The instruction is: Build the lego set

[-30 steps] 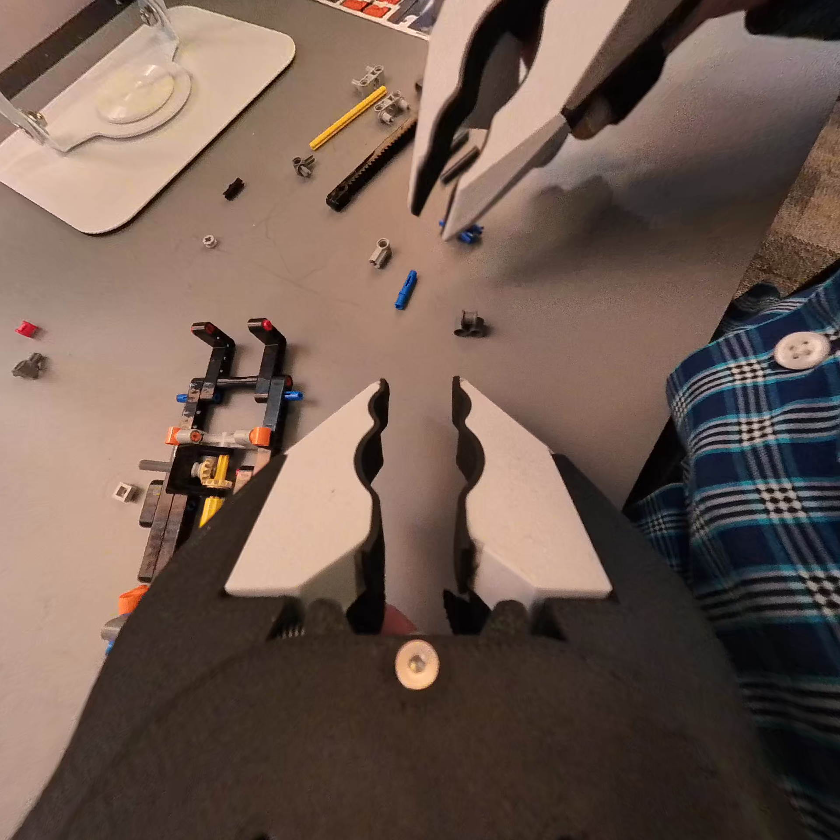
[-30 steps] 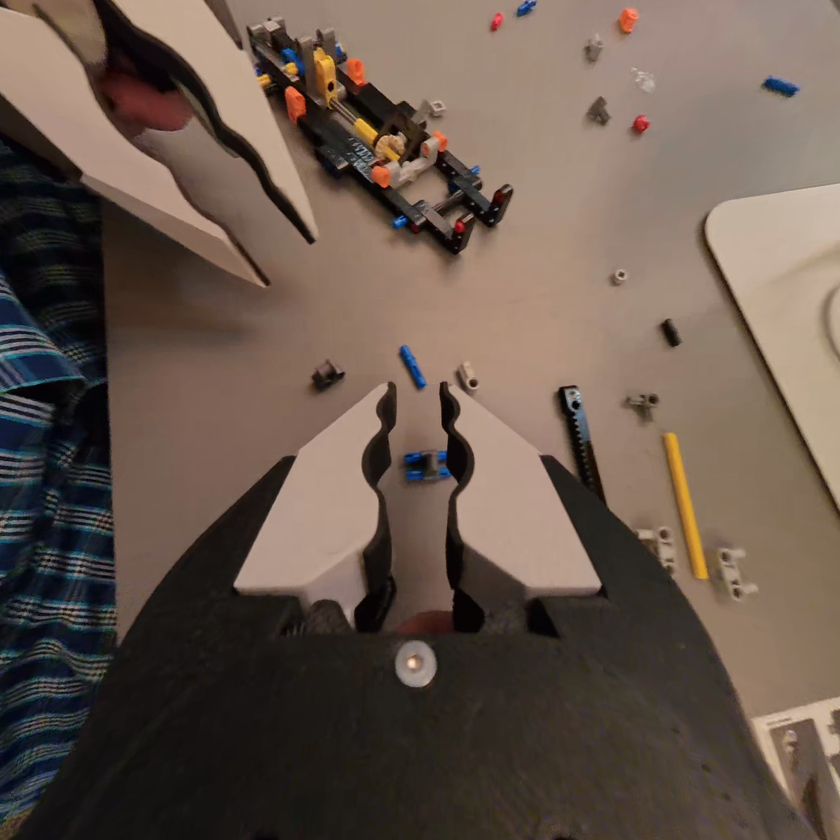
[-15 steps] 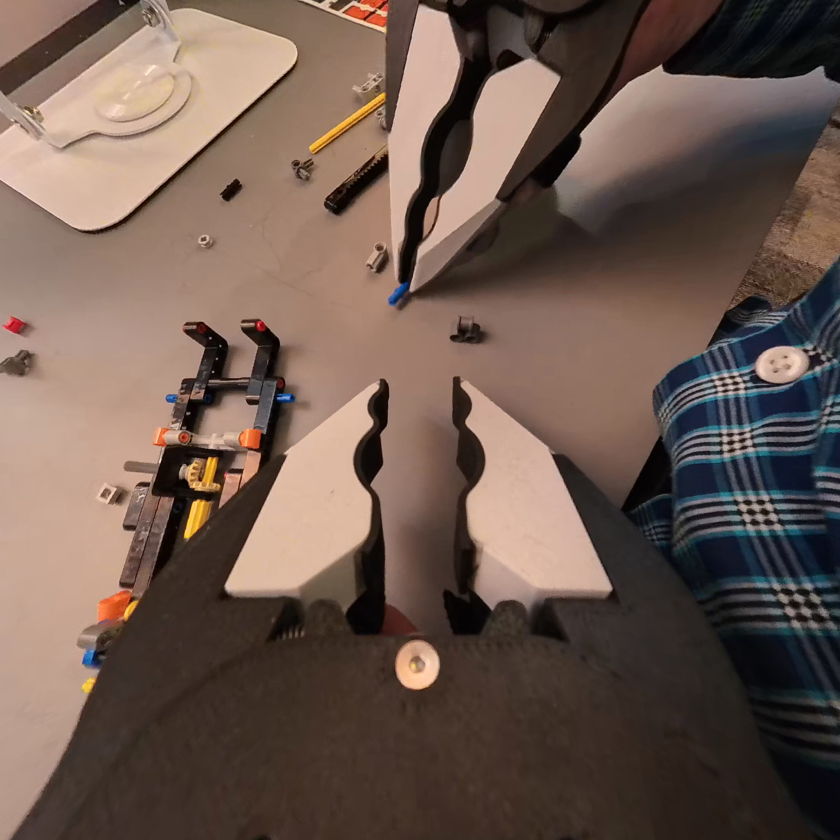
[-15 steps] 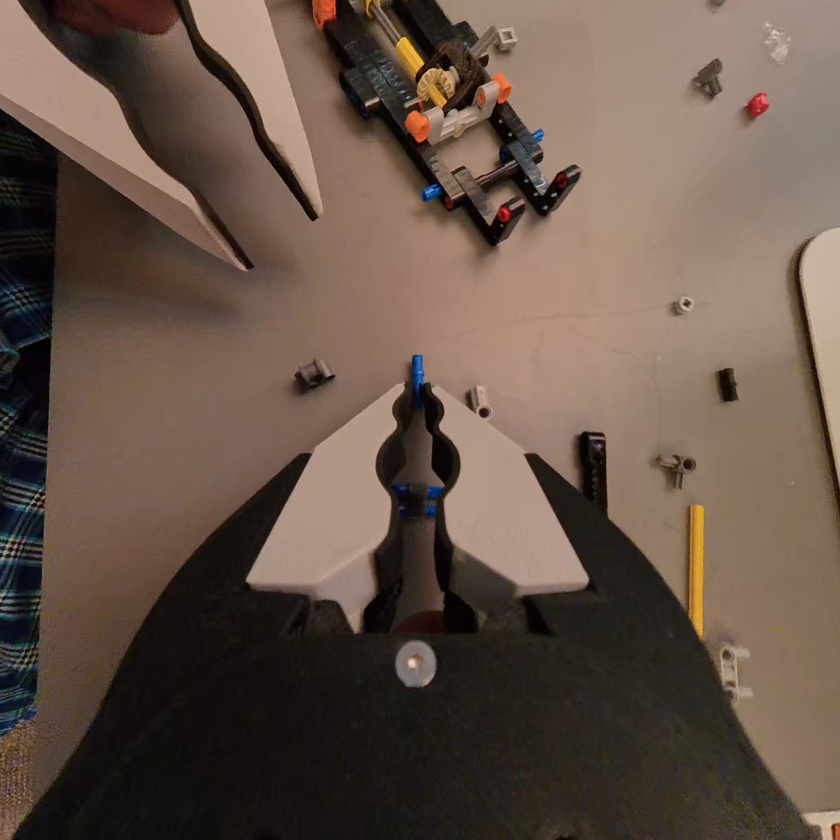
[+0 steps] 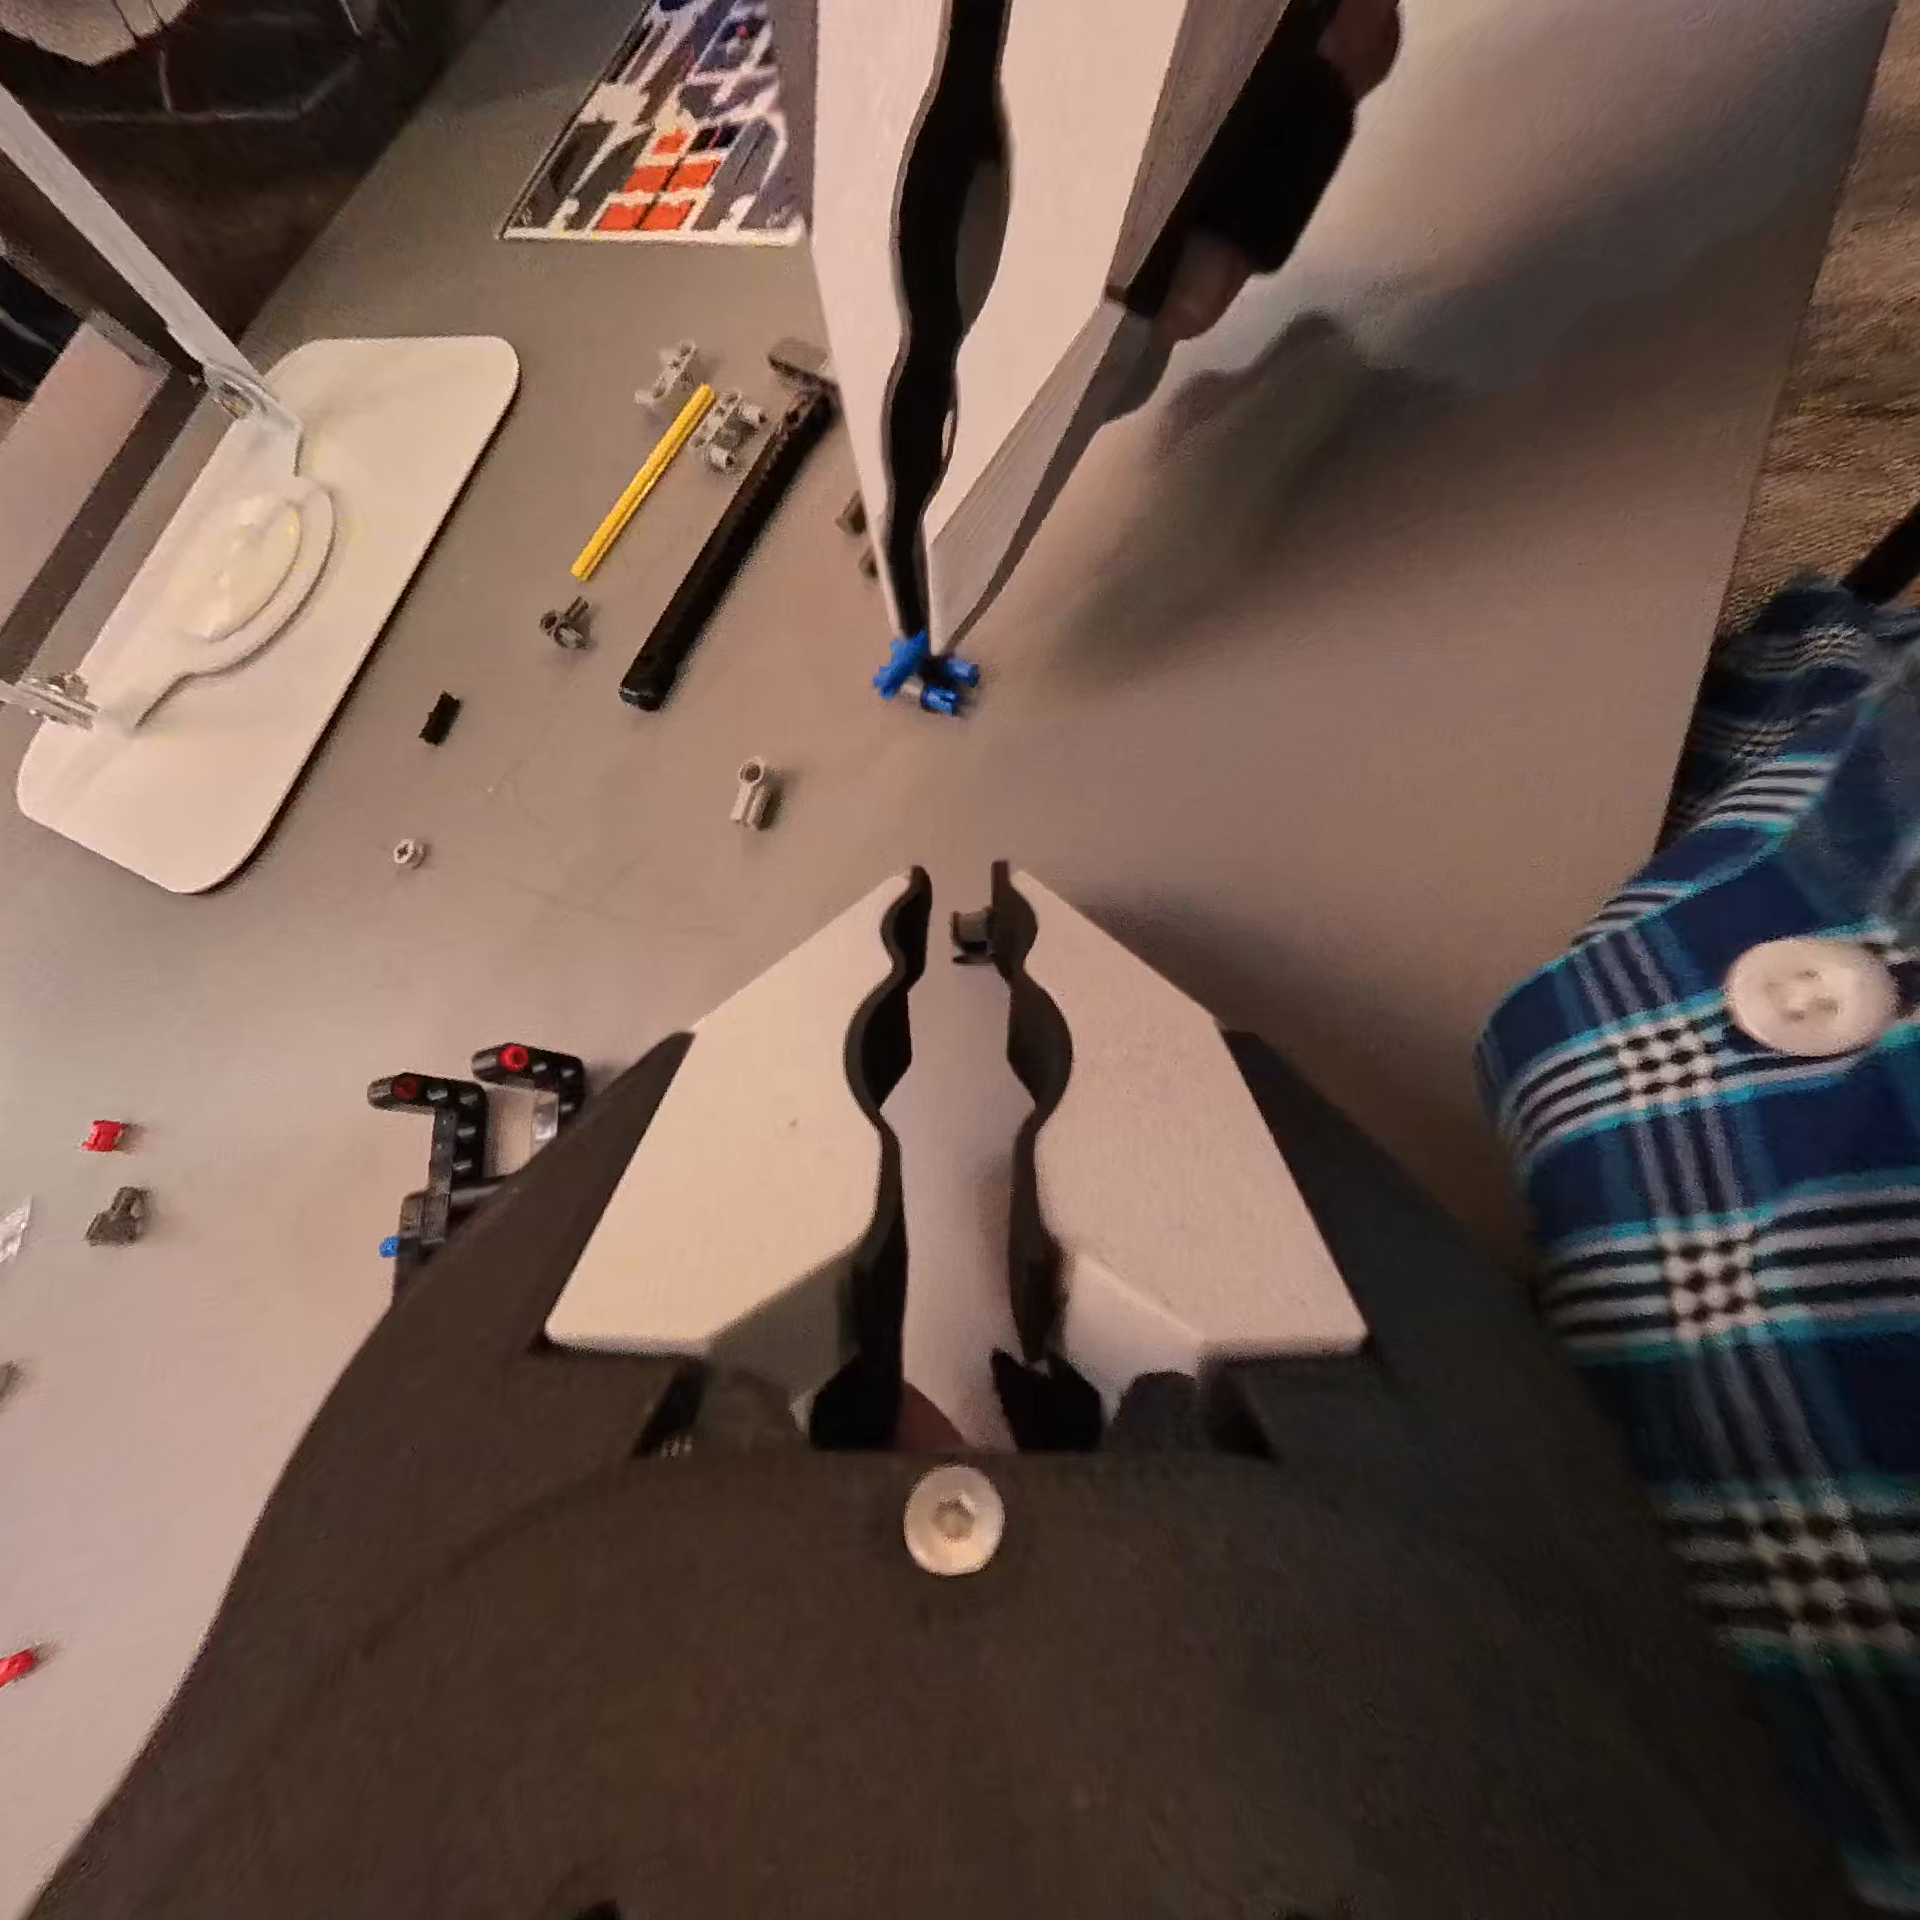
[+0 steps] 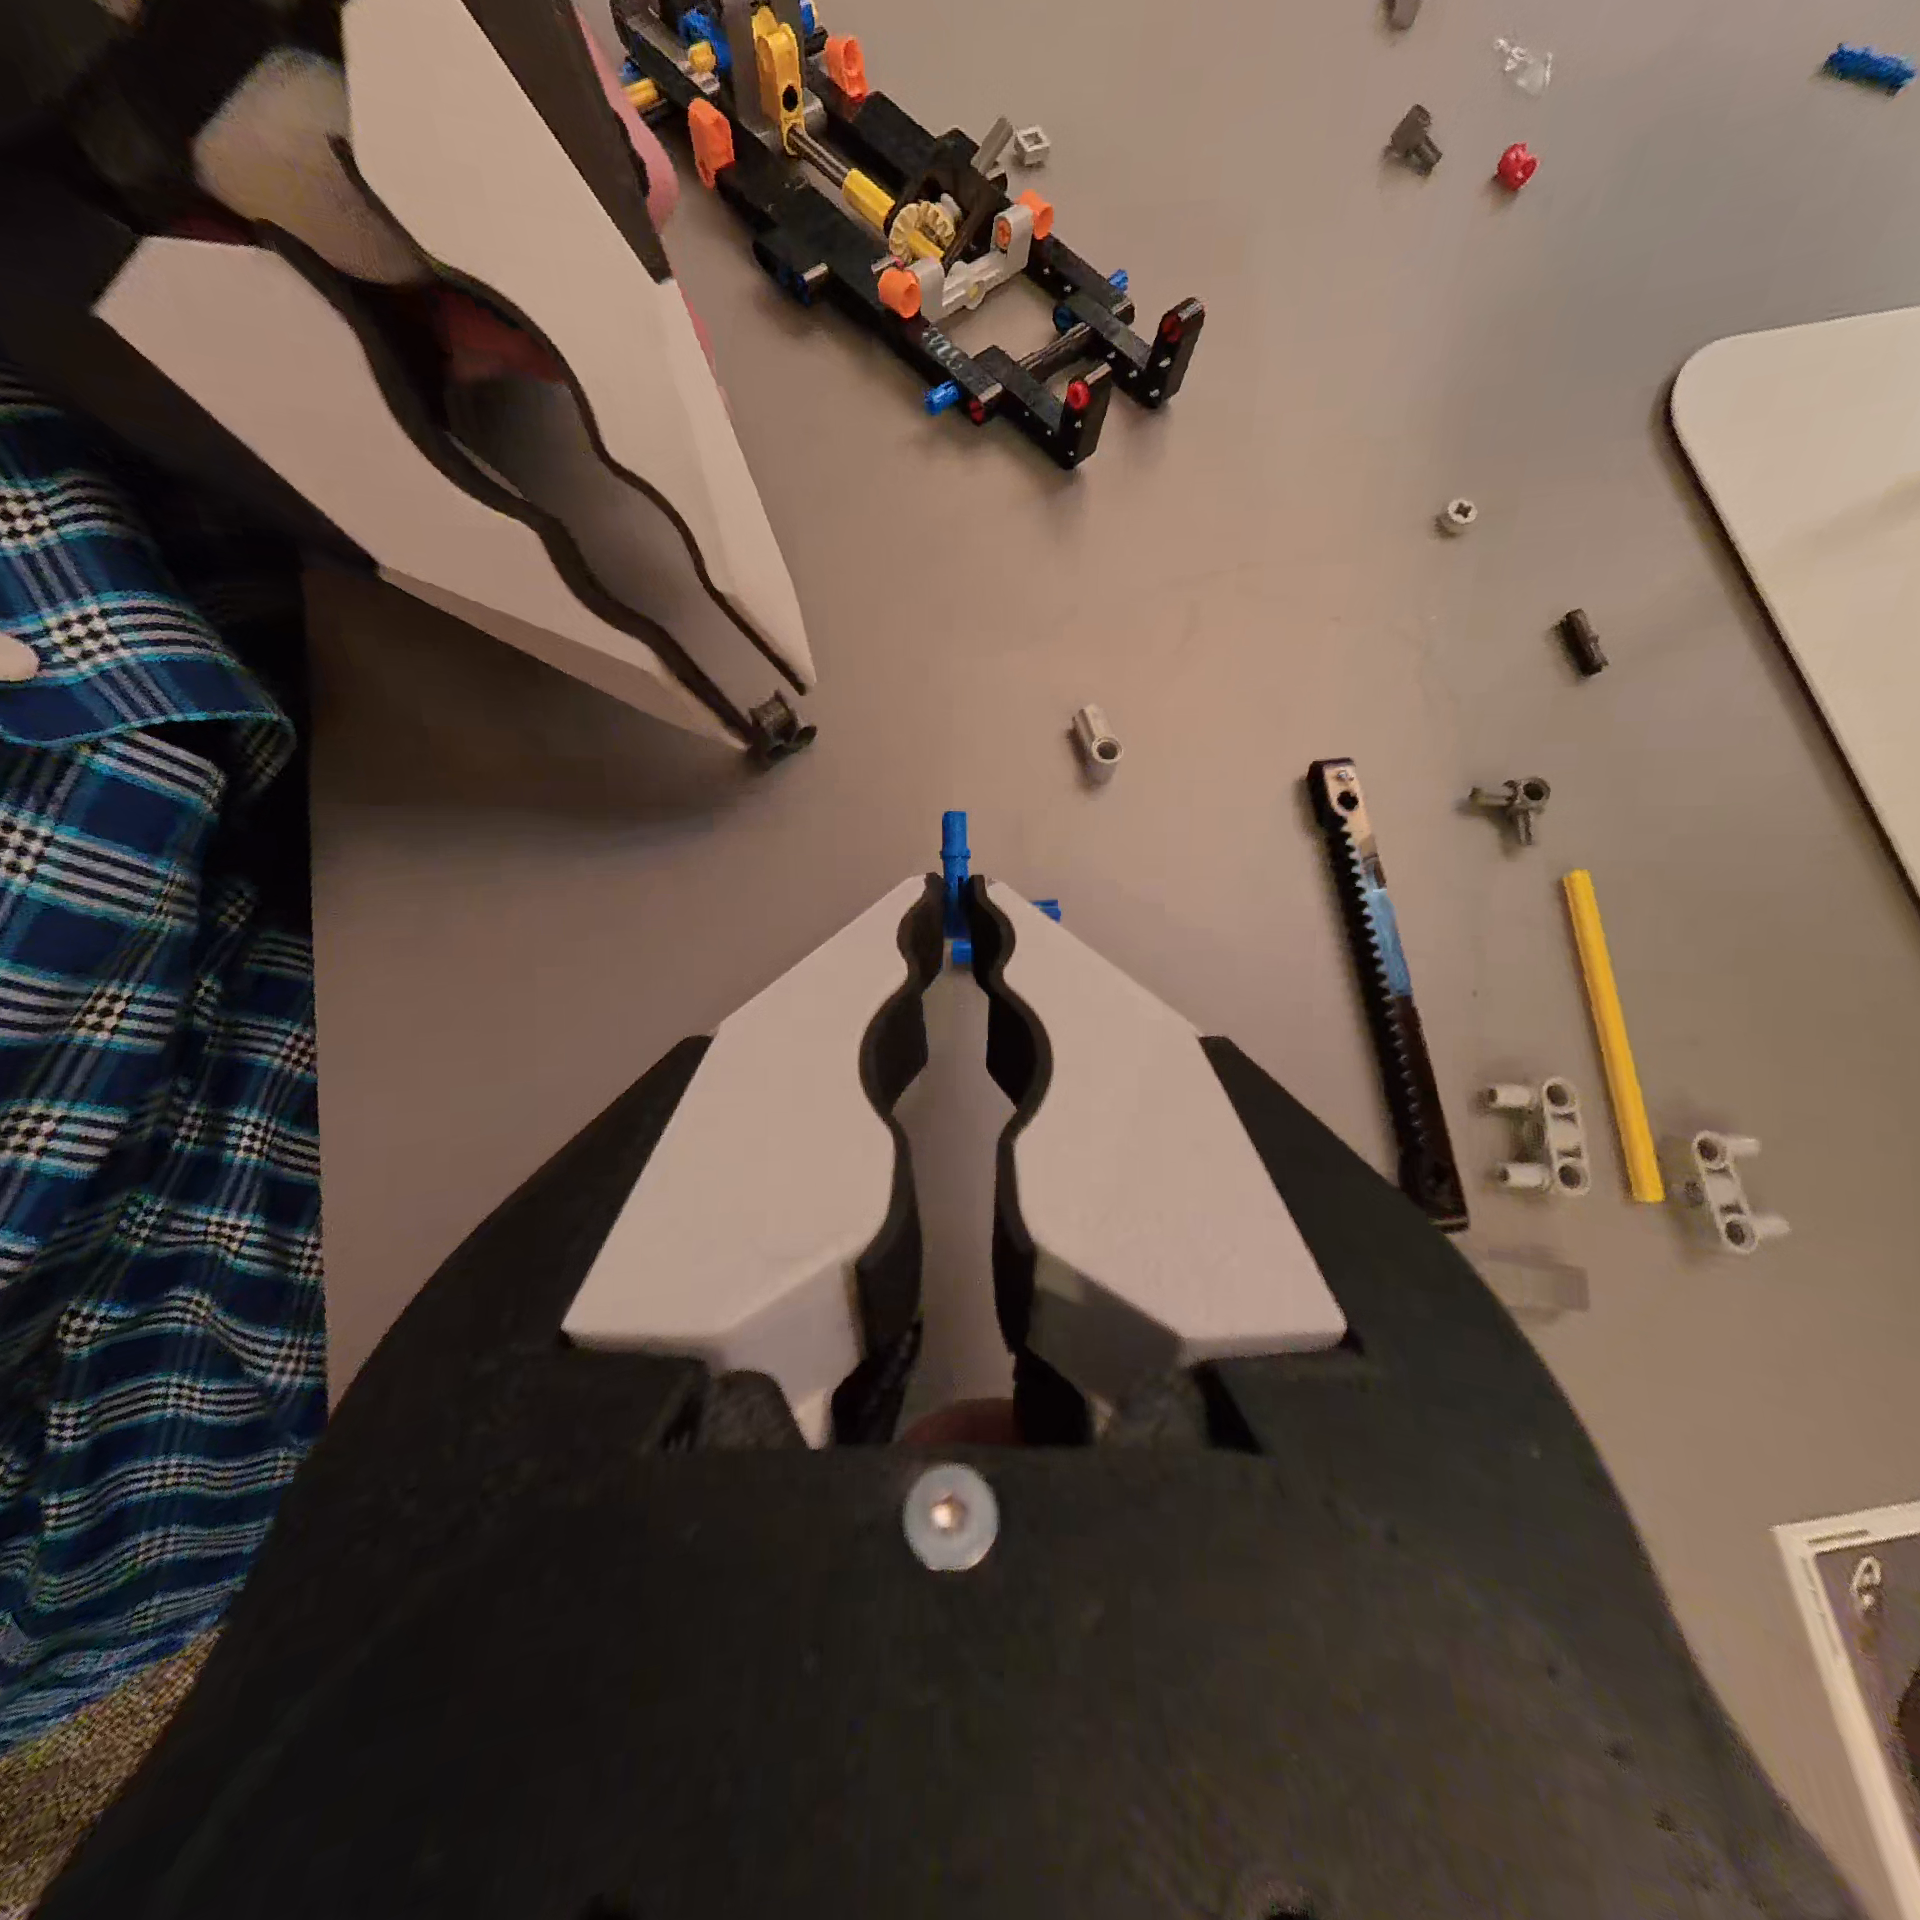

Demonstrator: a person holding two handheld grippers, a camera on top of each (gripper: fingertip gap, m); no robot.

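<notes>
Right claw (image 6: 956,883) pinches a blue pin (image 6: 954,847); left claw (image 5: 956,883) stands narrowly apart.
The pin's tip sits over the grey table (image 6: 1195,582); the chassis (image 6: 935,229) lies beyond it, with a dark connector (image 5: 969,928) between the left tips.

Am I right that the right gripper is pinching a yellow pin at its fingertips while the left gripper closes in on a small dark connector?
Not quite: the pin in the right gripper is blue, as the right wrist view shows. The left gripper is indeed at the small dark connector.
</notes>
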